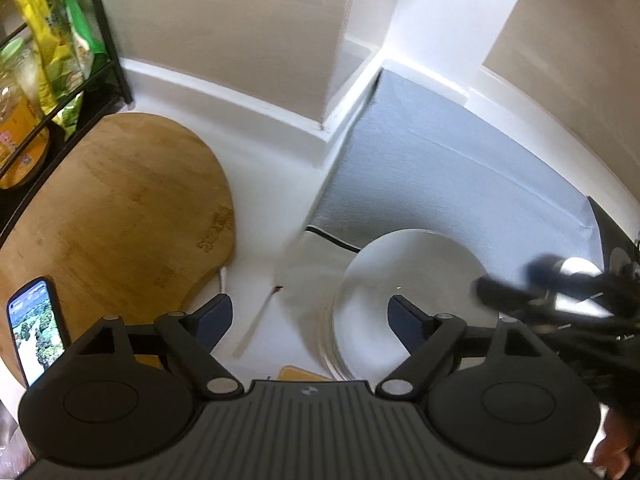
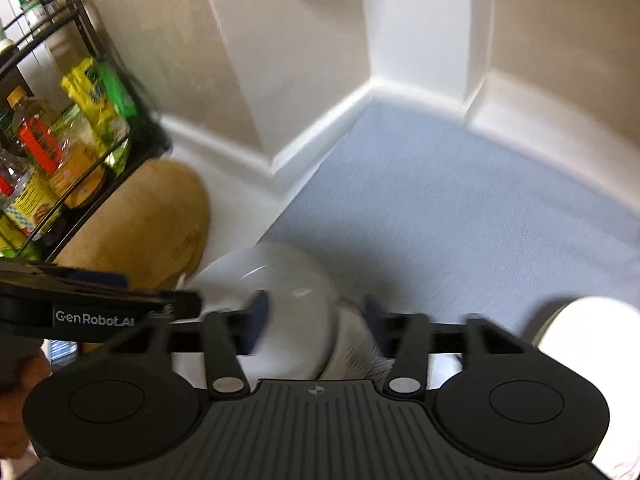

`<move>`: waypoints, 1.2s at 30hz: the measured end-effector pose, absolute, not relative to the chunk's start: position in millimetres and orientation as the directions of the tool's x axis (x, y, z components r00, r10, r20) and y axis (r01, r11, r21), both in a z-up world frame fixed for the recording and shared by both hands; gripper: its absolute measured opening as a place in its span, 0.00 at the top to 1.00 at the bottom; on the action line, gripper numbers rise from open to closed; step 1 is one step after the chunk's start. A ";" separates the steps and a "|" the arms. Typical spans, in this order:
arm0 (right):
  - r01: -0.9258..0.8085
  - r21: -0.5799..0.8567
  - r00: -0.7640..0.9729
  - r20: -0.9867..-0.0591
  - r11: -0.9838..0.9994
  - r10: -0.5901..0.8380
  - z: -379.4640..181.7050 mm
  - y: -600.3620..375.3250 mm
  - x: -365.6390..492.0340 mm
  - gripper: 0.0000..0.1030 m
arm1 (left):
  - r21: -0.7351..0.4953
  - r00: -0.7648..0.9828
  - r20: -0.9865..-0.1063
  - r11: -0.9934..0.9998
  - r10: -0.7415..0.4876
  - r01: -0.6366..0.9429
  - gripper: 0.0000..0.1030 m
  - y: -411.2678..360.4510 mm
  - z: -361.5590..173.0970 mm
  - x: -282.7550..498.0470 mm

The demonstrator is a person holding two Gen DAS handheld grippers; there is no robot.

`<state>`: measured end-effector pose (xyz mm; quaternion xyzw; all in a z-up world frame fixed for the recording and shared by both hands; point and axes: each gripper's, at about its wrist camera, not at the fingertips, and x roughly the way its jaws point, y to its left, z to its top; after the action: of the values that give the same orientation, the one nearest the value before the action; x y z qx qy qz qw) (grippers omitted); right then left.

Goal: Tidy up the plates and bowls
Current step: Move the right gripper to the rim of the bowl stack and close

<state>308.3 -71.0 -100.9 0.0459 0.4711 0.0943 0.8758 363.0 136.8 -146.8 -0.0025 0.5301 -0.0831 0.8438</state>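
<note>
A stack of white plates (image 1: 404,280) lies on the white counter at the near edge of a grey mat (image 1: 440,176). My left gripper (image 1: 308,316) is open and empty just above the counter, its right finger over the stack's left part. The right gripper (image 1: 560,288) shows blurred at the right of the left wrist view. In the right wrist view my right gripper (image 2: 314,320) is open, and the plate stack (image 2: 280,292) lies blurred between and under its fingers. A white bowl (image 2: 588,328) sits on the mat (image 2: 460,208) at the right. The left gripper (image 2: 100,300) crosses in from the left.
A round wooden cutting board (image 1: 120,216) lies to the left, with a phone (image 1: 38,328) on its near edge. A black wire rack (image 2: 60,140) with bottles and packets stands at the far left. Walls and a pillar corner (image 1: 328,120) close the back. A thin stick (image 1: 260,320) lies on the counter.
</note>
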 end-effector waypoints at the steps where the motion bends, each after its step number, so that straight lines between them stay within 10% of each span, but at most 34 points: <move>1: -0.124 0.153 0.558 -0.806 0.980 0.197 -97.8 -74.3 306.3 0.35 | -0.092 0.425 -0.894 0.987 -0.140 0.131 0.10 139.0 -148.0 362.5; 36: 0.118 0.403 0.278 -0.891 0.908 0.359 -194.3 -97.7 331.4 0.23 | -0.270 0.253 -0.927 0.961 -0.277 0.062 0.06 150.9 -224.3 383.5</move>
<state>331.4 -97.7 -194.3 0.2003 0.5956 0.0781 0.7740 383.5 150.9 -224.3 -0.0893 0.6017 -0.1076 0.7864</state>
